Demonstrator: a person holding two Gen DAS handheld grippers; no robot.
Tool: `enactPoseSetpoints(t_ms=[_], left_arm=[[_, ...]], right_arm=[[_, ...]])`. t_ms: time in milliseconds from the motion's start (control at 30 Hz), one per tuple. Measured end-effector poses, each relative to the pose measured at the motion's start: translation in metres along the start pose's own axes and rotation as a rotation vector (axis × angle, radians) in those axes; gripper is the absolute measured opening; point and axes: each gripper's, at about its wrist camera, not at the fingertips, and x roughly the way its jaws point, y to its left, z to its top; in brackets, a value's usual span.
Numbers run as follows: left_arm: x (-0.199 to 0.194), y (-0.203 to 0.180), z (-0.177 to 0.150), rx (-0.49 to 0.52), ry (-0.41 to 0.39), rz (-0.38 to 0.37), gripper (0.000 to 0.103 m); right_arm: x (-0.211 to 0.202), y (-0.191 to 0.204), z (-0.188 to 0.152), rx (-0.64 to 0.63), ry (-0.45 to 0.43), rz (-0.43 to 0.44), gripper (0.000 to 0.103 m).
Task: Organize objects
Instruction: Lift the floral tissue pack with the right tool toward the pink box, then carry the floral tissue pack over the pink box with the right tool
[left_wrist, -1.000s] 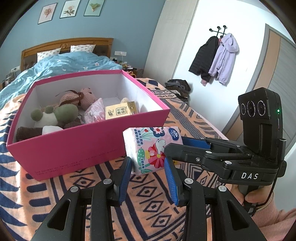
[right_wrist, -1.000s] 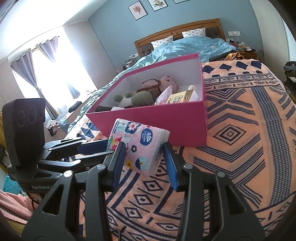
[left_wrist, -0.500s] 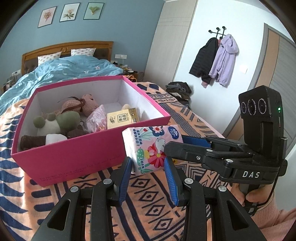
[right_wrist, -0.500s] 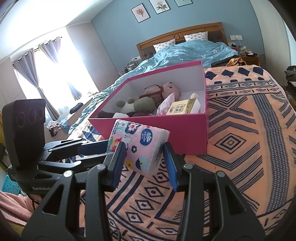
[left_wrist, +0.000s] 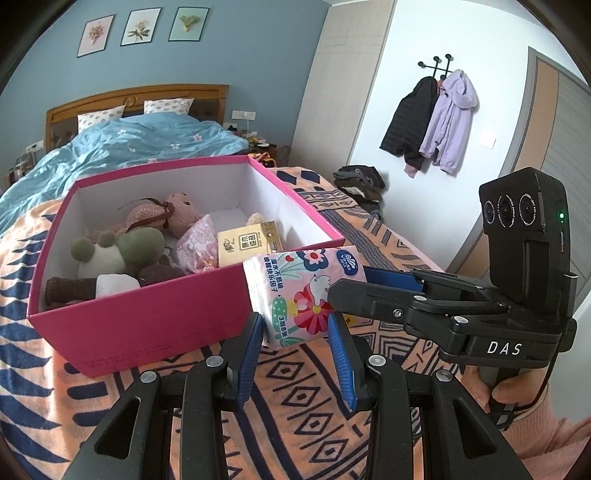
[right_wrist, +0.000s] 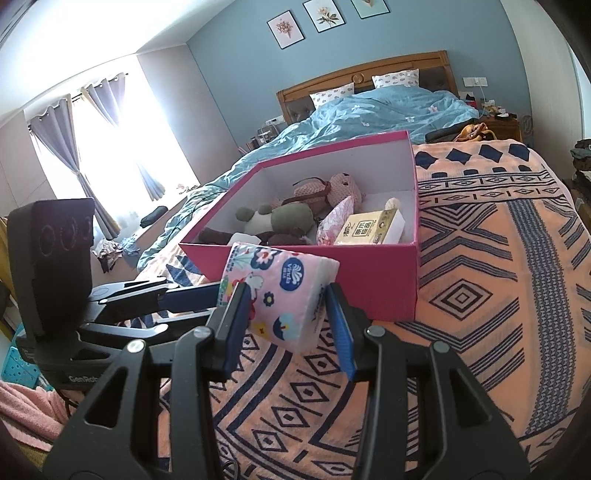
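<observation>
Pink tissue pack (left_wrist: 303, 291) | clamped btwn both tools | just before pink box (left_wrist: 147, 317)

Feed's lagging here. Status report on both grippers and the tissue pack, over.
Both grippers, left and right, clamped on tissue pack. Pack aloft before pink box. Nothing in the way.

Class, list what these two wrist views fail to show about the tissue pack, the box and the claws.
- Tissue pack: underside hidden, both views.
- Pink box floor: hidden under toys.
- Right claw: pad contact hidden behind its own finger, left view.
- Left claw: tips hidden behind the pack, right view.
</observation>
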Motion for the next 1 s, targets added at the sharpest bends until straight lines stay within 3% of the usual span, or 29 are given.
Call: enactPoseSetpoints(t_ms=[1000], left_arm=[[0.001, 0.007, 0.018, 0.005, -0.023, 0.019, 0.036]], right_arm=[[0.004, -0.002, 0.015, -0.002, -0.02, 0.01, 0.045]])
